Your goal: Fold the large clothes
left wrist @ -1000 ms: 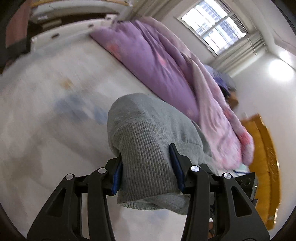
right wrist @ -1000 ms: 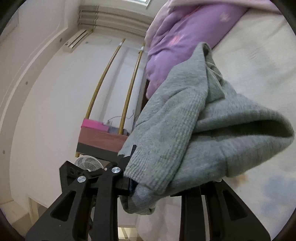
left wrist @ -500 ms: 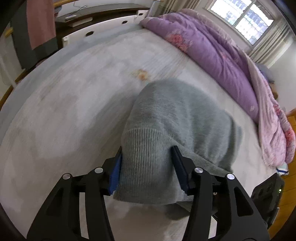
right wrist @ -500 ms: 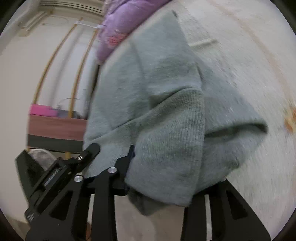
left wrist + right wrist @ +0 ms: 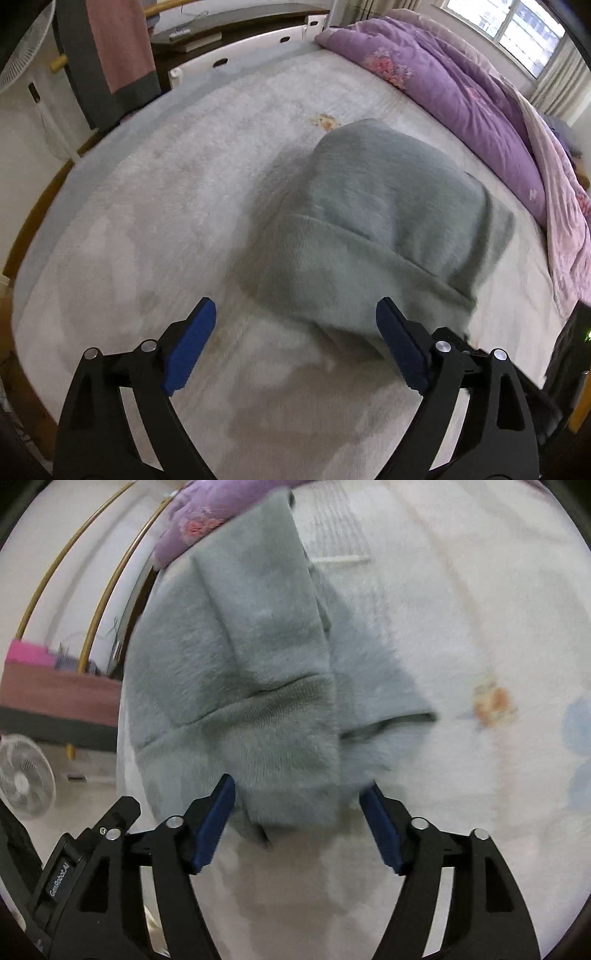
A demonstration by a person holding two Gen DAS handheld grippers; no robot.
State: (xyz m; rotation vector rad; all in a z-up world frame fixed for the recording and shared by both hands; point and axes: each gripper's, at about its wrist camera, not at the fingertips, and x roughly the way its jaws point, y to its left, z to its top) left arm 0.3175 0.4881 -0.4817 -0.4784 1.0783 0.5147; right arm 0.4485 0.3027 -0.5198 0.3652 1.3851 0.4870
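So the grey sweater (image 5: 373,236) is seen lying folded on the bed (image 5: 155,229), a pale fuzzy blanket being spread under it, and it's bunched into a thick bundle with its ribbed hem turned toward the cameras. In the left wrist view the left hand-held gripper (image 5: 295,332) is held with its jaws spread wide apart, nothing being pinched between the blue pads (image 5: 190,343); the near edge of the sweater is found just beyond the right pad, though whether it's touched can't be told through the blur. Same deal on the other side: the right hand-held gripper (image 5: 297,812) is opened wide too, and the sweater (image 5: 255,672) hem is seen hanging loose between the pads without being clamped. A purple quilt (image 5: 461,99) is piled along the far right edge of the bed, and a small orange print (image 5: 325,120) on the blanket is spotted just past the sweater's far end. A white fan (image 5: 26,775) is visible low on the left in the right wrist view.
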